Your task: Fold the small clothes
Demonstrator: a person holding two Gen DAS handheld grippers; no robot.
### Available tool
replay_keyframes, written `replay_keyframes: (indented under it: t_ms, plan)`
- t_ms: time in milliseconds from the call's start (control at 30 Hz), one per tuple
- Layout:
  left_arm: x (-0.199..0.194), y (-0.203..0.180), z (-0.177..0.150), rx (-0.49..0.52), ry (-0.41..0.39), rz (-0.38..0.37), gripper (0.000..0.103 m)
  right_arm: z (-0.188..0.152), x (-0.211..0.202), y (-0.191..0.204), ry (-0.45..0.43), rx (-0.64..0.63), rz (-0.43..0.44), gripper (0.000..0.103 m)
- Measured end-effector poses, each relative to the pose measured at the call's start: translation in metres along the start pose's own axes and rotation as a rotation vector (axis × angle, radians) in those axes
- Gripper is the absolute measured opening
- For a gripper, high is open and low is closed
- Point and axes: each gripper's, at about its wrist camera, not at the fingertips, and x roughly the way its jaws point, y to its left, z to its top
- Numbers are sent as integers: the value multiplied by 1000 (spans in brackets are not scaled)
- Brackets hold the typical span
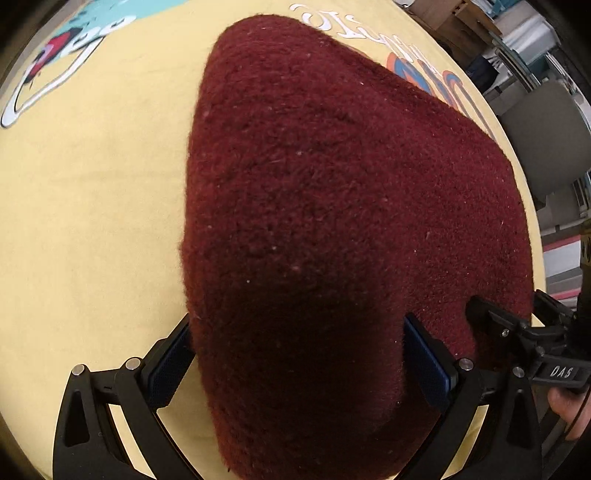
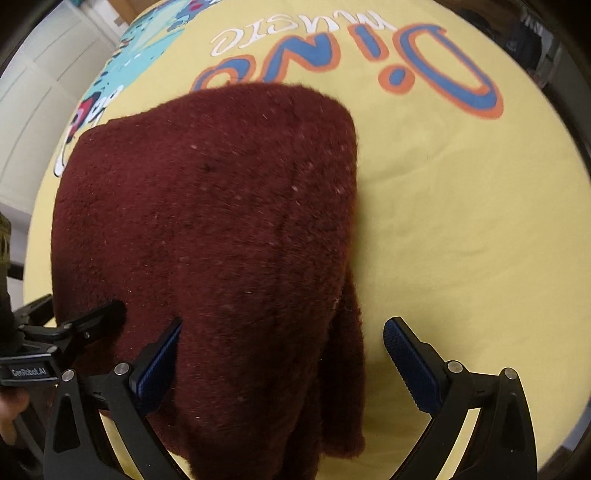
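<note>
Maroon fleece (image 1: 332, 221) between both grippers' wide-apart fingers, left (image 1: 299, 354), right (image 2: 282, 354).

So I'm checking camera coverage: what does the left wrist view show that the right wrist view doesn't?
Only the left wrist view: a grey chair and boxes past the table edge. Only the right wrist view: the full "Dino" lettering and white cabinet doors. Both: the maroon garment on the yellow cloth, with the left claw and right claw open around its near edge.
</note>
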Motion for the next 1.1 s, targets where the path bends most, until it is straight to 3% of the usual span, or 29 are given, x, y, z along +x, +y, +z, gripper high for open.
replay_keyframes:
  t_ms: [100,167,200,233,267,333,400,500,633,867,1100]
  plan:
    - [1,-3,-1,33,-8,15,103,-3,7,-11,1,51,64,102]
    - [1,-5,0,54,-11,15,101,-5,10,-16,6,83,97,91]
    - [0,-6,0,64,-16,-3,93,-4,9,-16,7,94,120,85]
    - [0,-6,0,69,-18,-17,88,-4,8,-16,8,100,156,67]
    - [-1,-7,0,74,-20,-18,85,-3,5,-14,9,97,187,65]
    - [-4,-8,-1,93,-26,-31,67,-2,0,-6,10,61,147,59]
    - [-11,-8,-1,102,-40,-48,56,-1,-4,0,5,57,135,52]
    - [-20,-6,0,123,-35,-71,49,0,-13,7,-15,53,114,46]
    - [-56,-1,4,154,-75,-127,45,1,-49,24,-85,21,113,38]
    - [-129,29,-4,177,-187,-162,45,2,-105,69,-188,-70,127,37]
    - [-150,87,-39,143,-210,-134,45,-1,-100,124,-213,-120,174,37]
